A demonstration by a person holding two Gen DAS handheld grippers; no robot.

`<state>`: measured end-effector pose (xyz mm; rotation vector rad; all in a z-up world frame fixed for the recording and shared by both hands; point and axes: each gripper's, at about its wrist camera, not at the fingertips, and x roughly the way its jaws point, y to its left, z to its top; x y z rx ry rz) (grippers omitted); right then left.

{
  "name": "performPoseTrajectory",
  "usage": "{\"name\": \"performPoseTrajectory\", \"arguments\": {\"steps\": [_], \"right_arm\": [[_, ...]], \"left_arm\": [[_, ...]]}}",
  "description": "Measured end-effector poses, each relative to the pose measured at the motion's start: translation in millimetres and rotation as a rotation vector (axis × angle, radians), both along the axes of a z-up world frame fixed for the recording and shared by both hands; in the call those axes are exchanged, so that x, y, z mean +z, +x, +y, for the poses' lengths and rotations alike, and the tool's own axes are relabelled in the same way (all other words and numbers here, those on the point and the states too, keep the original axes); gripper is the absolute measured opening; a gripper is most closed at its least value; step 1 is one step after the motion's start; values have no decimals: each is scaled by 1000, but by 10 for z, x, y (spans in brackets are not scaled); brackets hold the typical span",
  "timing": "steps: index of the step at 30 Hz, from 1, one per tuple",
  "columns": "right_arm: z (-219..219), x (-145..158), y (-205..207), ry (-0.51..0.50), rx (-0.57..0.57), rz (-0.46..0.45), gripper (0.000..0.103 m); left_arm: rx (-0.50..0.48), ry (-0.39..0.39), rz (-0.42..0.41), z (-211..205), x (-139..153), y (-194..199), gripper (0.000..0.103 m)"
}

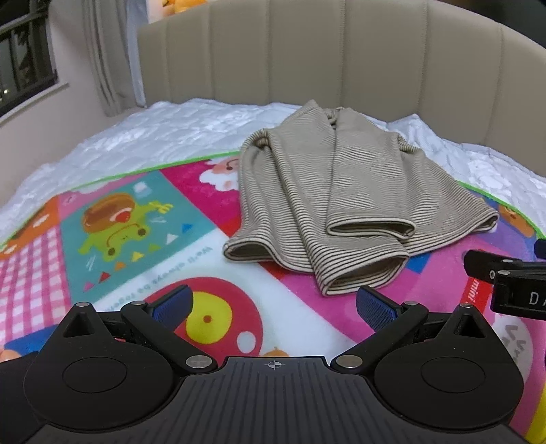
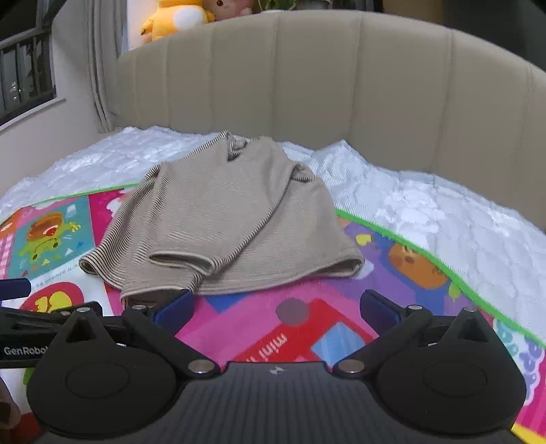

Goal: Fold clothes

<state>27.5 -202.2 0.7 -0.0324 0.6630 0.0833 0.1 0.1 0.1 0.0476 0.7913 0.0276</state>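
A beige, finely striped top [image 1: 327, 201] lies folded lengthwise on a bright cartoon play mat [image 1: 143, 218], sleeves laid down its front, hem toward me. My left gripper [image 1: 273, 307] hovers open just short of the hem, blue pads wide apart and nothing between them. In the right wrist view the same top [image 2: 225, 218] sits ahead and slightly left. My right gripper [image 2: 276, 307] is open too, above the mat [image 2: 307, 328] near the hem's right part, with its left fingertip [image 2: 177, 305] close to the hem edge. The right gripper's body shows at the left view's right edge.
The mat lies on a white quilted bed cover [image 1: 170, 126]. A padded beige headboard [image 2: 307, 85] curves behind. Plush toys [image 2: 181, 17] sit atop it. A curtain and window [image 1: 27, 68] are at the far left. Mat surface lies left and right of the top.
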Motion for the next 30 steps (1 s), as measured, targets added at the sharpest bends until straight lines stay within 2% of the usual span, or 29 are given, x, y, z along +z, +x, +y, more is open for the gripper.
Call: {"name": "performPoseTrajectory", "arguments": {"steps": [3, 5, 7, 13, 30], "right_arm": [[58, 17, 27, 13, -1, 3, 103], [-4, -23, -9, 61, -1, -18, 103], [-51, -52, 11, 79, -6, 1, 103], [-2, -53, 129, 48, -29, 66, 103], [43, -70, 62, 35, -22, 65, 103]], "left_arm": [[9, 12, -7, 1, 3, 0, 103], [13, 33, -27, -34, -21, -42, 103], [11, 9, -5, 14, -1, -7, 103], [20, 2, 1, 46, -20, -5, 103], [35, -18, 23, 90, -40, 29, 103]]}}
